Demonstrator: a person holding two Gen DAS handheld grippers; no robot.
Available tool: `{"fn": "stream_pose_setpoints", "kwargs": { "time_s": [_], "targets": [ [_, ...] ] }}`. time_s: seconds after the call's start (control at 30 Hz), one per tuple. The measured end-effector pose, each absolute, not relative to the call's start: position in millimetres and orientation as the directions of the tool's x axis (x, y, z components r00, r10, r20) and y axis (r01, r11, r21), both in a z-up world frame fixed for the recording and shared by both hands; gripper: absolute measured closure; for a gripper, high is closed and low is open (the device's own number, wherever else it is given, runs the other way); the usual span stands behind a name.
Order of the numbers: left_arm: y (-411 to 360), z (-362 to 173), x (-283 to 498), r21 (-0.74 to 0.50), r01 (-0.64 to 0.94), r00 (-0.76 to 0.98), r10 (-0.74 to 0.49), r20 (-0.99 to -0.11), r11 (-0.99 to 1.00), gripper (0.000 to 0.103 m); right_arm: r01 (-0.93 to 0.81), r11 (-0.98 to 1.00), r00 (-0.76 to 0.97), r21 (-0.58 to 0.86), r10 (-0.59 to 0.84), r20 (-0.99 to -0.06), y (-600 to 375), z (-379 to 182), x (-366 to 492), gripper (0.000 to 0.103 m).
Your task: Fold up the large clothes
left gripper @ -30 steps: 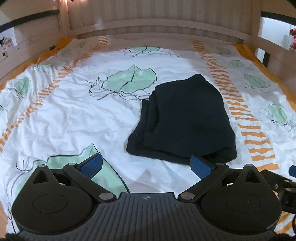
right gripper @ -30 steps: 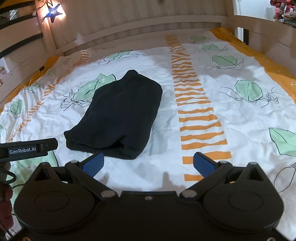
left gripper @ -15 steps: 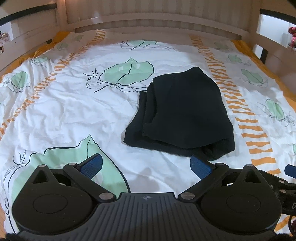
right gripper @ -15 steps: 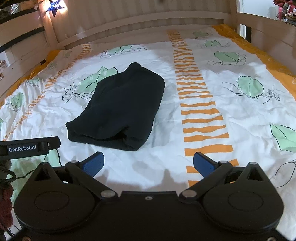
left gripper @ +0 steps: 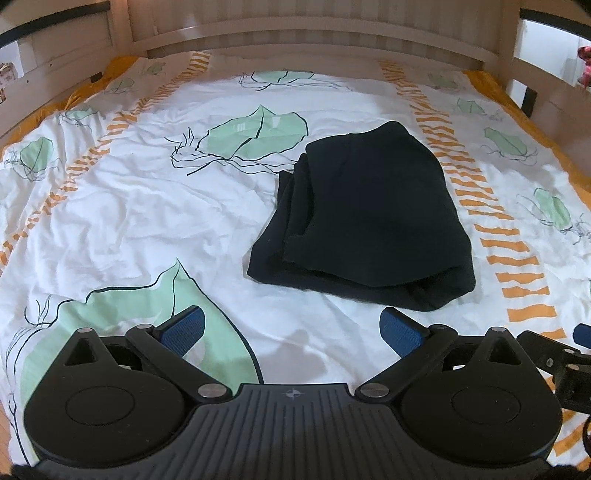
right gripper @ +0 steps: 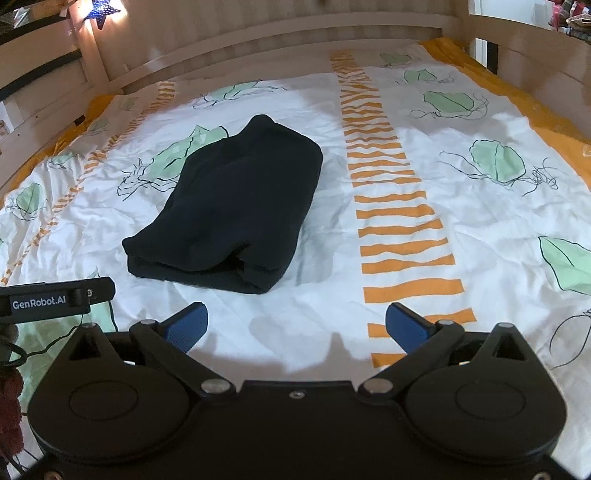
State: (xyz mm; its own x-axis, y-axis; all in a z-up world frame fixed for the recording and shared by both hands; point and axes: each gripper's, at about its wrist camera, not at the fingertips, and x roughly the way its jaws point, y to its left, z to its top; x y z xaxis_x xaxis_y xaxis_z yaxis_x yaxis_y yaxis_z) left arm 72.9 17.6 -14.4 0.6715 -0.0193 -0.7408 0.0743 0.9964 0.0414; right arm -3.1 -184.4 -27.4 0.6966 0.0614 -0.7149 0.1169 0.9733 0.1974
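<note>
A black garment, folded into a thick compact bundle, is seen lying on a bed covered with a white sheet printed with green leaves and orange dashed stripes. In the left wrist view the bundle lies ahead and to the right of the left tongs, with its layered edges stacked along the left side and a rounded fold at the near right corner. In the right wrist view the same garment is found ahead and to the left of the right tongs, just beside one orange stripe but apart from it. Both pairs of tongs are held spread wide, nothing being gripped between their blue pads, and both are kept short of the garment without touching it. Part of the left tool, marked with a white label, is visible at the left edge of the right wrist view. The bed is enclosed by a pale wooden frame, and a lit blue star lamp is fixed at the upper left corner in the right wrist view.
</note>
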Motion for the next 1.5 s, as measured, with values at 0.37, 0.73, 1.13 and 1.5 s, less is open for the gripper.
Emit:
{"fn": "stream_pose_setpoints", "kwargs": {
  "time_s": [0.37,0.73,1.13,1.5],
  "targets": [
    [14,-13,73,0.069,0.090,0.674,-0.010,-0.739,0.994,0.000,0.158,0.971,0.663,0.180,0.031,-0.748,-192,-36,-1,0.001],
    [12,-11,72,0.078,0.100,0.676,-0.010,-0.737,0.992,0.000,0.156,0.971,0.656,0.180,0.034,-0.754,-192,-39,-1,0.001],
    [12,-22,72,0.069,0.103,0.656,-0.016,-0.754,0.992,0.000,0.144,0.977,0.629,0.159,0.034,-0.777,-185,-46,2,0.001],
    [17,-23,71,0.064,0.098,0.651,-0.015,-0.759,0.993,0.000,0.139,0.979,0.624,0.149,0.030,-0.781,-181,-48,3,0.001]
  ]
}}
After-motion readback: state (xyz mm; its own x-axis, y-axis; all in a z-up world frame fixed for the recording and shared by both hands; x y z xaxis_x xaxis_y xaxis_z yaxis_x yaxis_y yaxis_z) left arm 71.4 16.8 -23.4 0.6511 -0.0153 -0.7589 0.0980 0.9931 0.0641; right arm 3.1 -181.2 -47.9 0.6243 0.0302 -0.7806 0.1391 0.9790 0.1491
